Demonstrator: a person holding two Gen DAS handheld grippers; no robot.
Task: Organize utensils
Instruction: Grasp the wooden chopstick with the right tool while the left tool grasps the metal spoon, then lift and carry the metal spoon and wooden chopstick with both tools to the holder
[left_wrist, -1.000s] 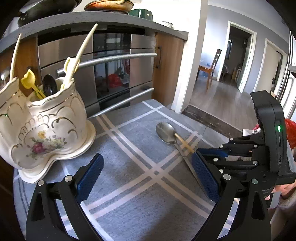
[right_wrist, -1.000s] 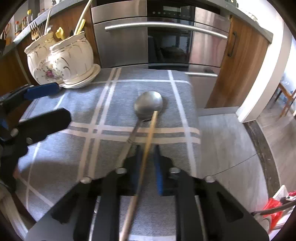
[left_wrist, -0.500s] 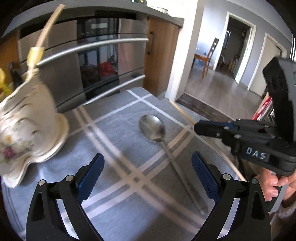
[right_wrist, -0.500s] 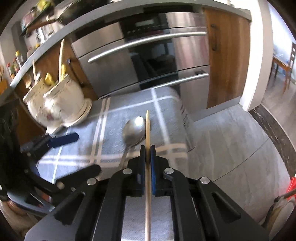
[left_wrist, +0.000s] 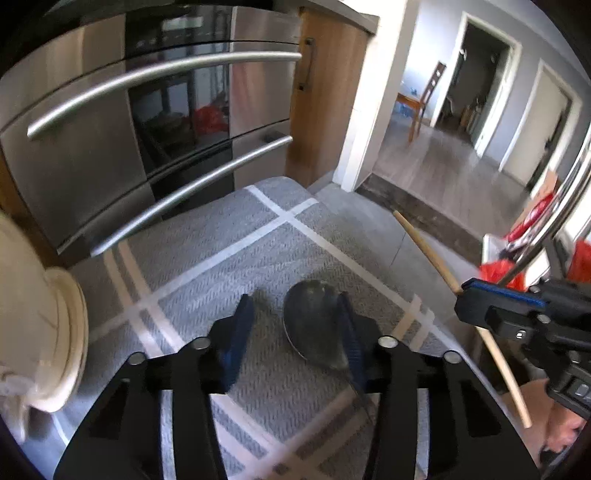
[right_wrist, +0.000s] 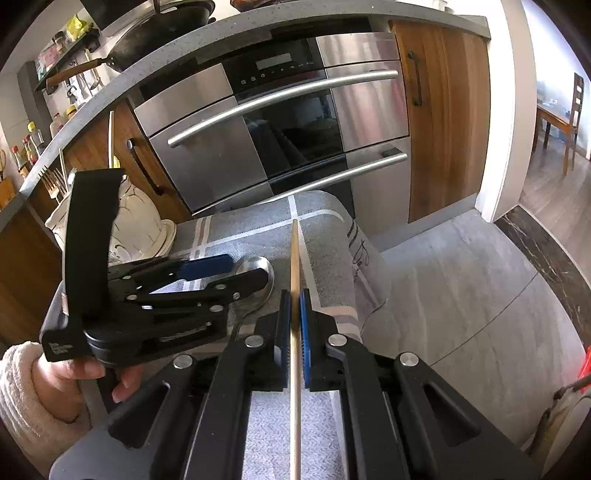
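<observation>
Cloth (left_wrist: 221, 243): chopstick (right_wrist: 294, 258) pinched (right gripper (right_wrist: 294, 317)).

The spoon (left_wrist: 314, 328) shows only its bowl in the left wrist view: its handle runs under the left tool (left_wrist: 295, 332), whose right finger (left_wrist: 349, 343) covers the bowl's edge, so contact cannot be told. The holder (left_wrist: 40, 332) at the desk's left edge is blurred and cut by the frame. In the right wrist view the stick (right_wrist: 294, 258) leaves the bottom edge, and the left tool hides most of the spoon.
</observation>
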